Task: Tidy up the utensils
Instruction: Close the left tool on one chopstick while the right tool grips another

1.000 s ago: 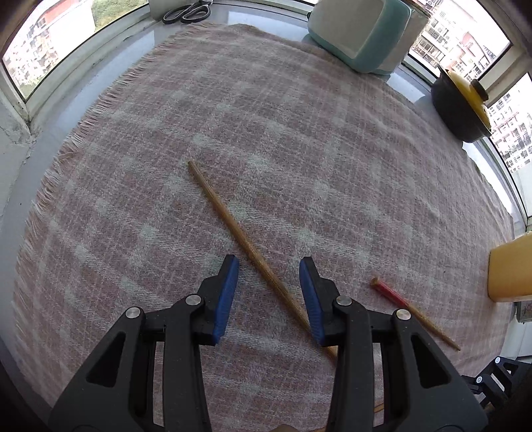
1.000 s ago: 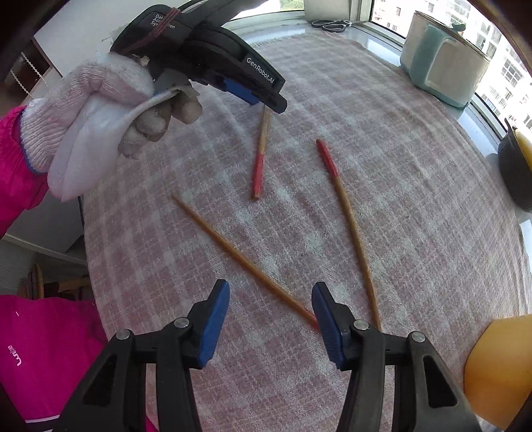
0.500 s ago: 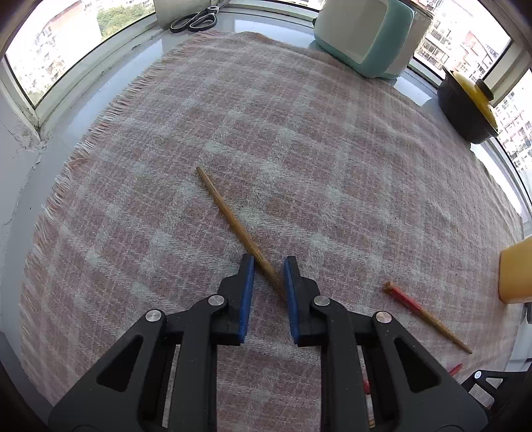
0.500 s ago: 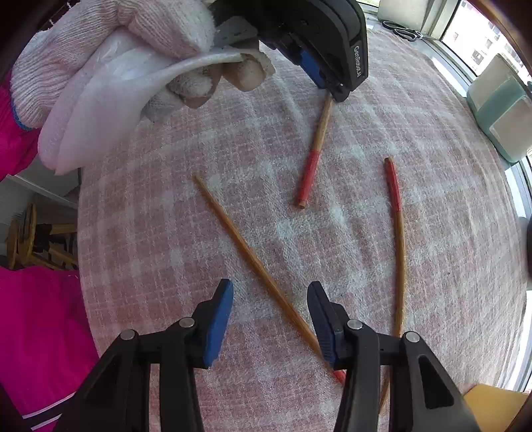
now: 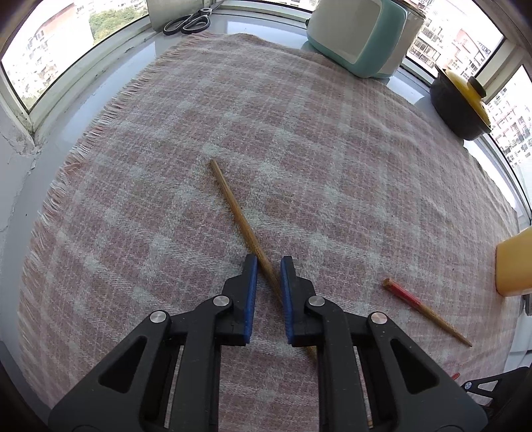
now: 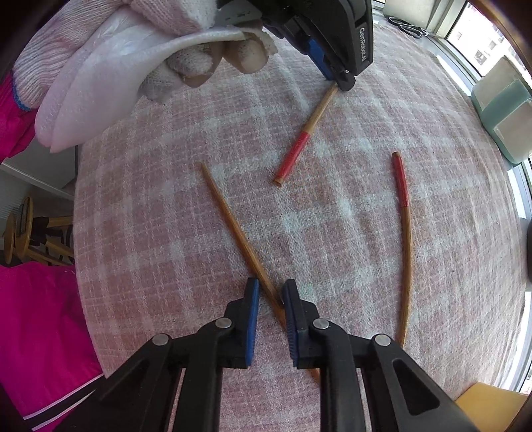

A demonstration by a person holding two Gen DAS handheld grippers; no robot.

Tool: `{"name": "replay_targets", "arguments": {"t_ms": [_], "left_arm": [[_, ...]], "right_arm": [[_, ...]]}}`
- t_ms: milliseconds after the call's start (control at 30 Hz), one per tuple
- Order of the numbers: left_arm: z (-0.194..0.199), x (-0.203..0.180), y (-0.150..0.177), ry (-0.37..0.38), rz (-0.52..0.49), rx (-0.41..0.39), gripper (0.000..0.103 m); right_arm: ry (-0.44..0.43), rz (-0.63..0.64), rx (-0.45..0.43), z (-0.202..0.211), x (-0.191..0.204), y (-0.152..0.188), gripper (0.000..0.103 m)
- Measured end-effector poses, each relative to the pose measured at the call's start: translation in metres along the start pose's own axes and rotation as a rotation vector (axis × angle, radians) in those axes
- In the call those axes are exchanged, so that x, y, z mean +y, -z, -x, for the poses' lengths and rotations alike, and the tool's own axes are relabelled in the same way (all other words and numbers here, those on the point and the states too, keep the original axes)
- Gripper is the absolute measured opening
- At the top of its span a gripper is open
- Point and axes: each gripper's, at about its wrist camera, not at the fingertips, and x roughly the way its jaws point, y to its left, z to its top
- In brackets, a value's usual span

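Three wooden chopsticks with red ends lie on a pink plaid cloth (image 5: 299, 133). My left gripper (image 5: 268, 266) points steeply down, its jaws closing on one chopstick (image 5: 232, 206) that crosses slantwise between the blue pads and touches both. From the right wrist camera, that left gripper (image 6: 335, 76) sits at the top, held by a gloved hand (image 6: 99, 66), and the stick's red end (image 6: 292, 156) shows. My right gripper (image 6: 269, 292) points straight down, jaws closing on a second chopstick (image 6: 229, 219). The third chopstick (image 6: 404, 232) (image 5: 425, 312) lies free to the right.
Scissors (image 5: 188, 23) lie on the window sill at the back. A teal and white container (image 5: 359, 36) and a black pot with a yellow lid (image 5: 462, 99) stand beyond the cloth. A yellow object (image 5: 515, 262) stands at the right edge. A wooden stool (image 6: 26, 239) is beside the table.
Both pairs of jaws have narrowed onto their chopsticks. The right gripper sank toward the cloth and rolled a little. The left gripper kept its place.
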Motion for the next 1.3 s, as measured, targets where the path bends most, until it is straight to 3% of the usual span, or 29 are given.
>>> {"name": "replay_targets", "arguments": {"t_ms": [200,600,800,900,933,1033,1067,1133,1233,1300], "left_arm": [[0.0,-0.002,0.002,0.0,-0.037,-0.004,0.011],[0.005,-0.022,0.024,0.018,-0.182,0.004,0.008],[0.007,-0.031,0.033,0.042,-0.213,0.048,0.009],[0.009,-0.03,0.042,0.06,-0.194,0.065,0.021],[0.011,-0.031,0.047,0.058,-0.193,0.067,0.022],[0.012,-0.033,0.052,0.041,-0.208,0.056,0.022],[0.012,-0.033,0.053,0.037,-0.204,0.05,0.022],[0.012,-0.032,0.052,0.025,-0.199,0.044,0.011],[0.012,-0.026,0.05,0.043,-0.19,0.051,0.008],[0.013,-0.022,0.051,0.058,-0.18,0.058,0.006]], "right_arm": [[-0.057,-0.069,0.012,0.006,0.0,0.028,0.006],[-0.194,-0.388,-0.033,0.011,-0.04,0.084,0.004],[-0.166,-0.382,-0.027,0.01,-0.038,0.084,0.004],[-0.155,-0.372,-0.02,0.011,-0.031,0.078,0.005],[-0.149,-0.365,-0.014,0.006,-0.027,0.06,0.009],[-0.137,-0.336,-0.003,0.007,-0.017,0.057,0.02],[-0.126,-0.326,0.002,0.007,-0.013,0.057,0.02],[-0.102,-0.302,0.006,0.004,-0.005,0.055,0.018],[-0.081,-0.303,0.008,0.001,0.002,0.054,0.005],[-0.106,-0.338,-0.001,0.001,0.003,0.058,0.004]]}}
